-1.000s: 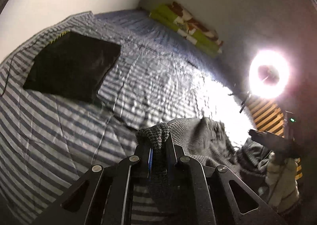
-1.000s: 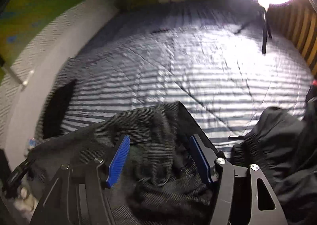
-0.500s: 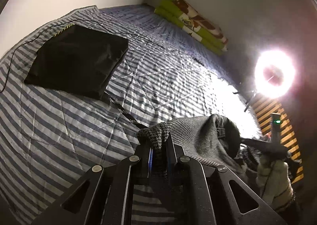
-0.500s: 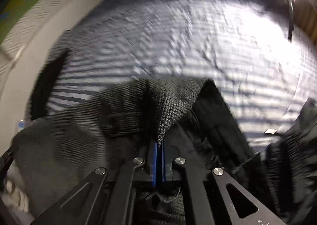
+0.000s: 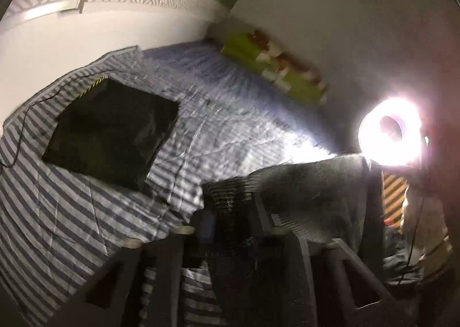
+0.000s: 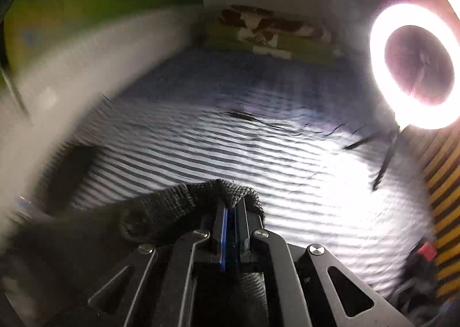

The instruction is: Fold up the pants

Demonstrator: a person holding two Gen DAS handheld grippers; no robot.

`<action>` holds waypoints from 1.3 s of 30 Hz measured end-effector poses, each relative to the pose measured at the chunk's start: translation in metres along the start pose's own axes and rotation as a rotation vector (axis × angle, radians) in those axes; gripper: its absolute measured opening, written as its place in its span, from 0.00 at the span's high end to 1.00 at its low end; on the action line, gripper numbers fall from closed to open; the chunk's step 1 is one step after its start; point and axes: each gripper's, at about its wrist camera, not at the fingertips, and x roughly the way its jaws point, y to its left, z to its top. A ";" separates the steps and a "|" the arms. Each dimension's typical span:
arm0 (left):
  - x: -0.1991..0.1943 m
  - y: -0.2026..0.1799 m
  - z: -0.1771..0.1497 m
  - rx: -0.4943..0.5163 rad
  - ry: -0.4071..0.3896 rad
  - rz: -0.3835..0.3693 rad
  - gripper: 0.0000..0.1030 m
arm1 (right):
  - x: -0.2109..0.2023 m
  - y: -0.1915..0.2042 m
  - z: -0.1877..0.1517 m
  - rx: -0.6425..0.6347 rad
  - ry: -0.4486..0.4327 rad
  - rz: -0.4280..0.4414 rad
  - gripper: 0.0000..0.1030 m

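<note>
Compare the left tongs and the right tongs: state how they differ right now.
The right tongs are shut on the grey pants; the left tongs have just been opening, jaws apart, pants between them. The right view is fairly sharp, the left blurred. Both sit over the striped bedspread.

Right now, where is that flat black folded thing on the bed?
In the left wrist view, the black folded garment lies on the striped bedspread, left side, near the white wall.

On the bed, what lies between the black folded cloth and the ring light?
Only bare striped bedcover lies between the black cloth and the ring light; the left wrist view shows this. The grey pants hang nearer the camera, below that stretch.
</note>
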 end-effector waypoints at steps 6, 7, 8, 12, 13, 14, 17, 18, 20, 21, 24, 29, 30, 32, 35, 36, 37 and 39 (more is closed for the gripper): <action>0.038 0.003 -0.016 0.032 0.129 0.052 0.40 | 0.085 -0.012 -0.037 0.034 0.227 -0.156 0.87; 0.039 0.002 -0.019 0.039 0.136 0.047 0.40 | 0.081 -0.017 -0.044 0.044 0.229 -0.147 0.81; 0.038 0.002 -0.022 0.050 0.147 0.044 0.40 | 0.074 -0.026 -0.053 0.069 0.226 -0.128 0.75; 0.035 -0.001 -0.043 0.094 0.193 0.025 0.38 | 0.042 -0.059 -0.087 0.156 0.225 -0.055 0.72; 0.033 -0.002 -0.049 0.100 0.212 0.012 0.37 | 0.032 -0.067 -0.101 0.175 0.235 -0.044 0.71; 0.031 -0.005 -0.059 0.111 0.237 -0.007 0.36 | 0.024 -0.072 -0.113 0.188 0.246 -0.033 0.68; 0.022 -0.017 -0.085 0.176 0.280 -0.030 0.35 | 0.008 -0.085 -0.160 0.206 0.295 -0.016 0.66; 0.019 -0.021 -0.092 0.192 0.286 -0.034 0.35 | 0.004 -0.087 -0.174 0.204 0.308 -0.021 0.66; 0.009 -0.037 -0.112 0.250 0.303 -0.062 0.35 | -0.006 -0.093 -0.201 0.198 0.327 -0.045 0.66; 0.004 -0.045 -0.121 0.278 0.311 -0.074 0.35 | -0.012 -0.097 -0.209 0.199 0.325 -0.047 0.66; -0.017 -0.071 -0.151 0.346 0.326 -0.122 0.31 | -0.029 -0.106 -0.228 0.231 0.303 -0.023 0.65; -0.061 -0.109 -0.204 0.469 0.297 -0.175 0.18 | -0.049 -0.098 -0.232 0.204 0.254 0.024 0.54; -0.067 -0.116 -0.213 0.493 0.299 -0.183 0.16 | -0.051 -0.092 -0.232 0.174 0.251 0.028 0.52; -0.072 -0.135 -0.236 0.582 0.322 -0.194 0.16 | -0.051 -0.083 -0.233 0.117 0.252 0.009 0.48; -0.067 -0.164 -0.269 0.720 0.339 -0.165 0.15 | -0.041 -0.076 -0.241 0.054 0.278 -0.053 0.48; -0.061 -0.172 -0.280 0.764 0.342 -0.148 0.15 | -0.040 -0.077 -0.244 0.045 0.283 -0.064 0.48; -0.054 -0.176 -0.287 0.798 0.343 -0.127 0.15 | -0.038 -0.079 -0.247 0.042 0.285 -0.071 0.48; -0.035 -0.185 -0.306 0.891 0.352 -0.064 0.15 | -0.038 -0.083 -0.251 0.052 0.280 -0.068 0.48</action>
